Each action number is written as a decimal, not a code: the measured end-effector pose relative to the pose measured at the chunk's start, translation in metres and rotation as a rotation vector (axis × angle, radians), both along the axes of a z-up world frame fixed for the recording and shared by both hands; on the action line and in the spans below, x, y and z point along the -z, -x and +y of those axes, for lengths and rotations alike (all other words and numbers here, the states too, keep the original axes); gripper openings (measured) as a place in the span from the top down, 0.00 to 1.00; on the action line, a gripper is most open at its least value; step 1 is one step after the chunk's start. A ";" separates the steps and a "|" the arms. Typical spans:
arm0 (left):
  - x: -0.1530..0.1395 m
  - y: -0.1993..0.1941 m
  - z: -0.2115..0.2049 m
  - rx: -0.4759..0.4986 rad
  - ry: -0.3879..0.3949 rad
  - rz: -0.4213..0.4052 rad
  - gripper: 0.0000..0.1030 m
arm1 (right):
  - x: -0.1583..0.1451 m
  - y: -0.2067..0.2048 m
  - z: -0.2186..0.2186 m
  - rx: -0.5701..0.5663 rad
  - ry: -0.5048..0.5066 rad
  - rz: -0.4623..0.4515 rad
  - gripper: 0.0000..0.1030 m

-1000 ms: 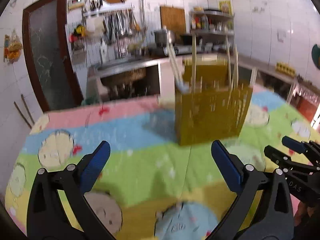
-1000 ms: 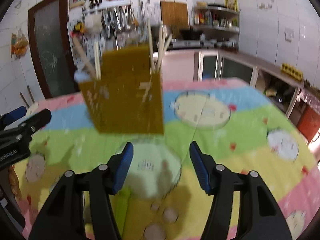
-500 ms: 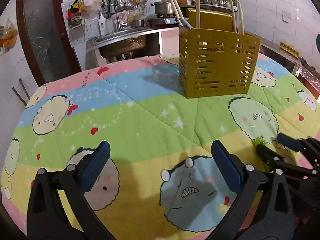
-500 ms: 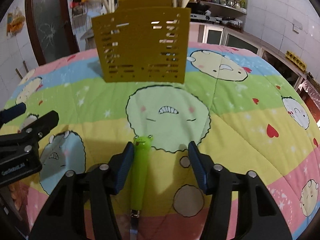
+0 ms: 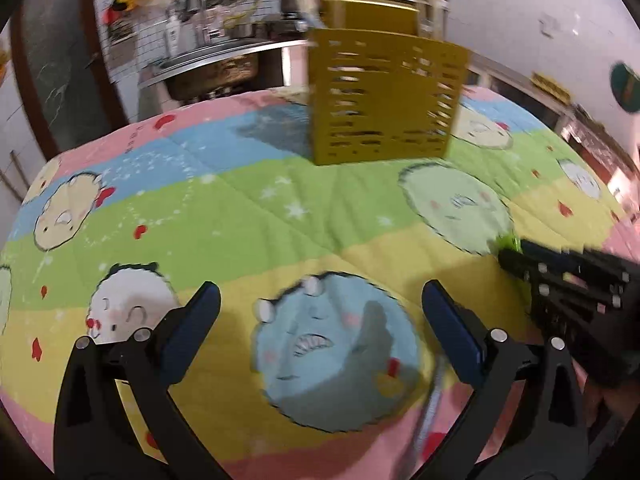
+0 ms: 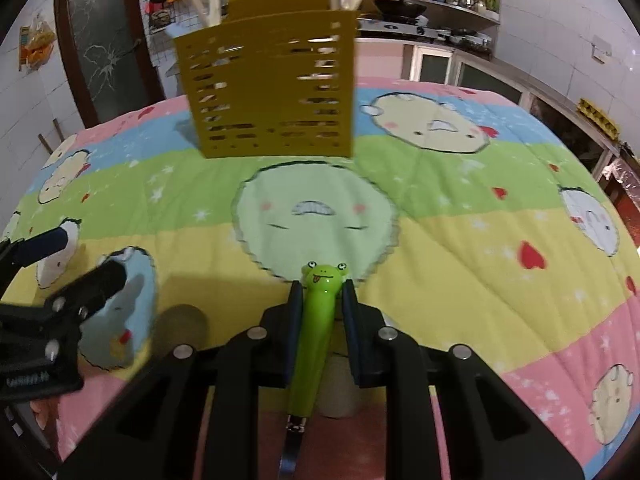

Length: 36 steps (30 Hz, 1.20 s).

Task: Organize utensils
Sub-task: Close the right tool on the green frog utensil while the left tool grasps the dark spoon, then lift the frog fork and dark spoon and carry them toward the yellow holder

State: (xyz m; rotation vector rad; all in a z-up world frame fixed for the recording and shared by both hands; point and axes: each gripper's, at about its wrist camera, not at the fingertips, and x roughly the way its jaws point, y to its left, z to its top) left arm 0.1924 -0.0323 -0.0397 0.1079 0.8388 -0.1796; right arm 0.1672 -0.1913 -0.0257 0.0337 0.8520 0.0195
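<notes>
R fingers (image 6: 320, 300) round frog utensil (image 6: 318, 320)

Left claw (image 5: 318, 322): matte black plastic frame with triangular cut-outs, round silver screw heads at the joints, two dark blue pads (image 5: 452, 330) on the fingertips. Right claw (image 6: 319, 312): same black frame, silver screws, blue pads. White lettering, blurred, on the left claw's side.

Bare quilt (image 6: 460, 240) lies open ahead of both tongs; only the yellow caddy (image 6: 272, 88) stands beyond.
</notes>
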 end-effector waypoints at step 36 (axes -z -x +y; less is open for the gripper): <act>0.016 -0.029 -0.035 0.030 0.095 0.163 0.71 | 0.002 -0.016 -0.032 -0.001 -0.046 0.100 0.81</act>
